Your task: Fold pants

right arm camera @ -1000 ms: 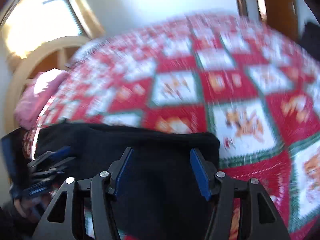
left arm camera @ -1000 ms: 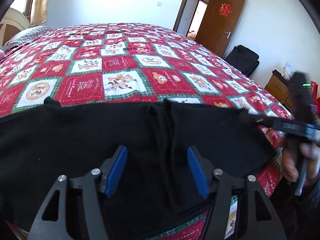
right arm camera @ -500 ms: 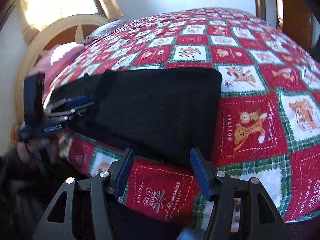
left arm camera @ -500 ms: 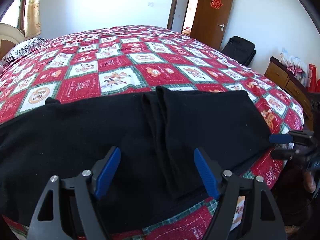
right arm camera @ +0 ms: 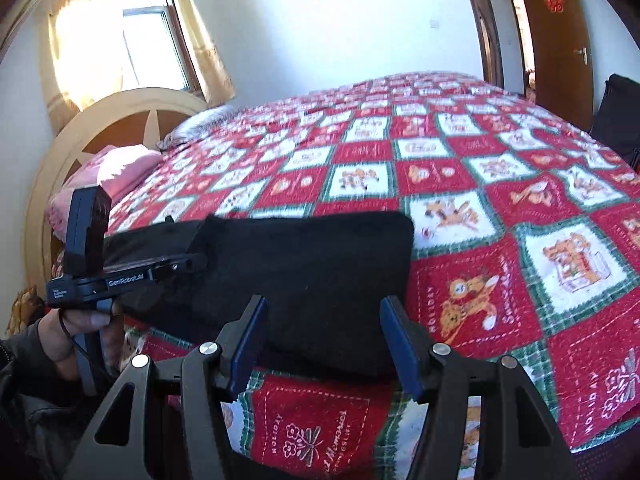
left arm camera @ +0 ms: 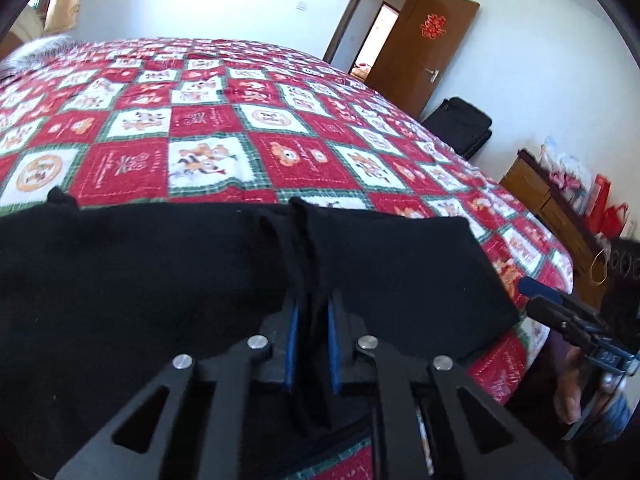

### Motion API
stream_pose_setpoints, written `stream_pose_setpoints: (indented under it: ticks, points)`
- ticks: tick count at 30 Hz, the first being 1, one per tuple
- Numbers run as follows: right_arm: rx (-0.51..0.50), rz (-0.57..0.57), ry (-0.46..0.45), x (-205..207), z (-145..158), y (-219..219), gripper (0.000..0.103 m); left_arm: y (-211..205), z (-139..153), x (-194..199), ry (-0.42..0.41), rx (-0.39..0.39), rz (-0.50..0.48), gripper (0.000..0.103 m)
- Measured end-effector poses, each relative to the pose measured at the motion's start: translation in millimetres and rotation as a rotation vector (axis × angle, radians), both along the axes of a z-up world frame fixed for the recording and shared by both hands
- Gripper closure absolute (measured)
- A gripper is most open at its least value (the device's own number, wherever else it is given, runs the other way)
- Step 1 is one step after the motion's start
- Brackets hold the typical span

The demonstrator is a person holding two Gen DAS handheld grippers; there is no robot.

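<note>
Black pants (left arm camera: 140, 280) lie folded lengthwise along the near edge of the bed, with a raised ridge of cloth in the middle. My left gripper (left arm camera: 312, 344) is shut on that ridge of the pants; black cloth fills the gap between the blue pads. In the right wrist view the pants' end (right arm camera: 320, 264) lies flat near the bed's edge. My right gripper (right arm camera: 324, 340) is open and empty, its fingers just in front of that end. The left gripper also shows in the right wrist view (right arm camera: 176, 266), pinching the pants.
The bed carries a red, white and green patchwork quilt (left arm camera: 240, 128). A wooden headboard (right arm camera: 100, 128) and pink pillow (right arm camera: 116, 168) are at the left. A brown door (left arm camera: 424, 44), a black suitcase (left arm camera: 460, 124) and a wooden cabinet (left arm camera: 560, 208) stand at the right.
My left gripper has closed from wide open onto the middle fold of the pants. My right gripper has come in closer to the pants' end, still open.
</note>
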State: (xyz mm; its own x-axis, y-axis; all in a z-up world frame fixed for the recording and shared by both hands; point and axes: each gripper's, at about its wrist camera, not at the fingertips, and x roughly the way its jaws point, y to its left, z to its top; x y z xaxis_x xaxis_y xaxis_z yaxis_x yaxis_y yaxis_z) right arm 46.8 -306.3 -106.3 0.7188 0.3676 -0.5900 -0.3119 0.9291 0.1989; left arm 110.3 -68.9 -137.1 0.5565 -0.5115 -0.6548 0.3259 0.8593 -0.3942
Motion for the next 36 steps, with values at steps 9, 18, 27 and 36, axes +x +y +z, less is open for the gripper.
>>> stream_pose_setpoints:
  ticks: [9, 18, 27, 36]
  points:
    - [-0.018, 0.117, 0.055, 2.7, -8.4, 22.4, 0.037, 22.1, -7.4, -0.3, 0.03, -0.009, 0.053, 0.085]
    - [-0.078, 0.126, 0.062, 11.1, -1.5, 42.0, 0.037, 19.5, 4.0, -7.1, -0.032, 0.042, 0.036, 0.049]
    - [-0.131, 0.143, 0.158, 74.1, -22.2, 111.7, 0.037, 61.0, 29.4, -17.8, -0.151, 0.107, 0.143, 0.024]
    - [-0.136, 0.214, 0.062, 67.2, -1.6, 158.1, 0.037, 130.9, 17.1, -25.2, -0.119, 0.243, 0.29, 0.024]
